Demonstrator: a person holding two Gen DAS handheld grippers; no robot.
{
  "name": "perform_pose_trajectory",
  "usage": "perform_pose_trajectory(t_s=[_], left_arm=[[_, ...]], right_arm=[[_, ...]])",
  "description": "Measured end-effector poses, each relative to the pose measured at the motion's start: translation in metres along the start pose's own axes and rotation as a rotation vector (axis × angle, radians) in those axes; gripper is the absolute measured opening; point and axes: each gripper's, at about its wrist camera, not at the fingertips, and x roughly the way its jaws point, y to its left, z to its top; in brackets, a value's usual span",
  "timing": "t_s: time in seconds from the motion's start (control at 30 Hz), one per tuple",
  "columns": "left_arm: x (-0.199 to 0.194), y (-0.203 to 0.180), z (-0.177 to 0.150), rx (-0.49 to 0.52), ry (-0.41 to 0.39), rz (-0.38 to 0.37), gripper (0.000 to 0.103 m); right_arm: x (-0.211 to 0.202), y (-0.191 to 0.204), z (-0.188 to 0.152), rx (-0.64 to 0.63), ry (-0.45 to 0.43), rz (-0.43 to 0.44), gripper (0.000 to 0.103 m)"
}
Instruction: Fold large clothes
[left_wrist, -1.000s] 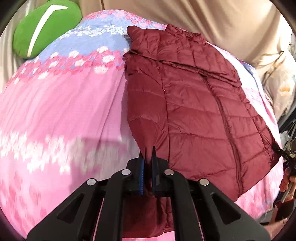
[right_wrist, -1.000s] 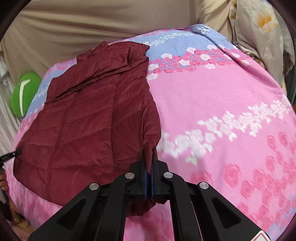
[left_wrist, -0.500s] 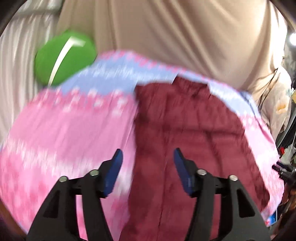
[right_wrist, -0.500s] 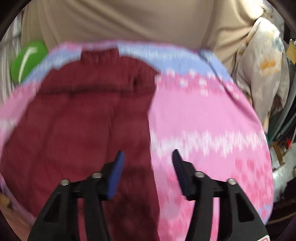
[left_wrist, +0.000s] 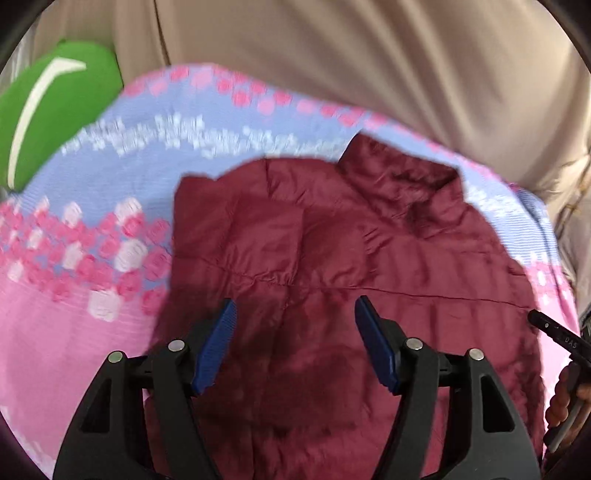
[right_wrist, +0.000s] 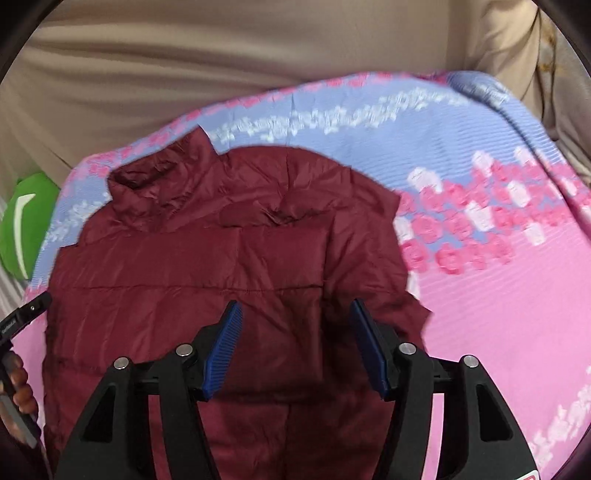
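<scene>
A dark red quilted puffer jacket (left_wrist: 369, 258) lies flat on the bed, collar toward the far side, sleeves folded in over the body. It also shows in the right wrist view (right_wrist: 221, 266). My left gripper (left_wrist: 293, 341) is open and empty, hovering over the jacket's left part. My right gripper (right_wrist: 295, 343) is open and empty, hovering over the jacket's right part. The right gripper's tip (left_wrist: 554, 332) shows at the right edge of the left wrist view, and the left gripper's tip (right_wrist: 26, 314) at the left edge of the right wrist view.
The bed has a pink and lilac flowered cover (left_wrist: 74, 280), also seen in the right wrist view (right_wrist: 498, 295). A green cushion (left_wrist: 48, 110) lies at the far left corner. A beige curtain (left_wrist: 369, 55) hangs behind the bed.
Both grippers were shut on the jacket's lower corners a second ago. They have let go, opened, and moved forward over the jacket toward its collar end.
</scene>
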Motion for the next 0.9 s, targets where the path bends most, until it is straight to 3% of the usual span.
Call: perform_pose_trajectory(t_s=[0.03, 0.07, 0.13, 0.17, 0.23, 0.33, 0.47, 0.53, 0.6, 0.67, 0.77, 0.9], left_arm=[[0.005, 0.001, 0.000, -0.001, 0.007, 0.003, 0.057], [0.011, 0.001, -0.001, -0.001, 0.015, 0.007, 0.056], [0.016, 0.003, -0.003, 0.010, 0.009, 0.028, 0.056], [0.019, 0.005, -0.003, 0.014, 0.009, 0.033, 0.056], [0.029, 0.007, -0.006, 0.020, 0.028, 0.026, 0.058], [0.040, 0.004, -0.010, 0.043, 0.024, 0.040, 0.058], [0.041, -0.001, -0.012, 0.086, 0.024, 0.075, 0.058], [0.042, 0.001, -0.011, 0.077, 0.023, 0.069, 0.058], [0.042, -0.002, -0.012, 0.087, 0.015, 0.082, 0.058], [0.043, -0.005, -0.014, 0.104, 0.003, 0.102, 0.058], [0.042, -0.003, -0.013, 0.098, -0.001, 0.090, 0.058], [0.041, -0.002, -0.014, 0.097, -0.003, 0.075, 0.060]], right_arm=[[0.007, 0.003, 0.001, -0.010, 0.012, -0.019, 0.006], [0.012, 0.006, 0.004, -0.021, 0.029, -0.023, 0.002], [-0.005, 0.011, 0.008, -0.019, -0.056, 0.028, 0.001], [-0.020, 0.013, 0.009, -0.037, -0.135, 0.026, 0.001], [-0.023, 0.009, 0.012, -0.039, -0.184, 0.004, 0.001], [0.044, -0.011, 0.010, -0.015, 0.023, -0.051, 0.000], [0.025, -0.001, 0.014, -0.041, -0.032, -0.139, 0.002], [-0.003, -0.005, 0.018, 0.011, -0.119, -0.112, 0.009], [-0.019, -0.002, 0.026, 0.033, -0.156, -0.058, 0.009], [-0.019, 0.001, 0.035, -0.002, -0.172, -0.100, 0.009], [-0.010, -0.035, 0.046, 0.093, -0.169, -0.151, 0.010], [0.009, -0.099, 0.057, 0.302, -0.085, -0.039, 0.017]])
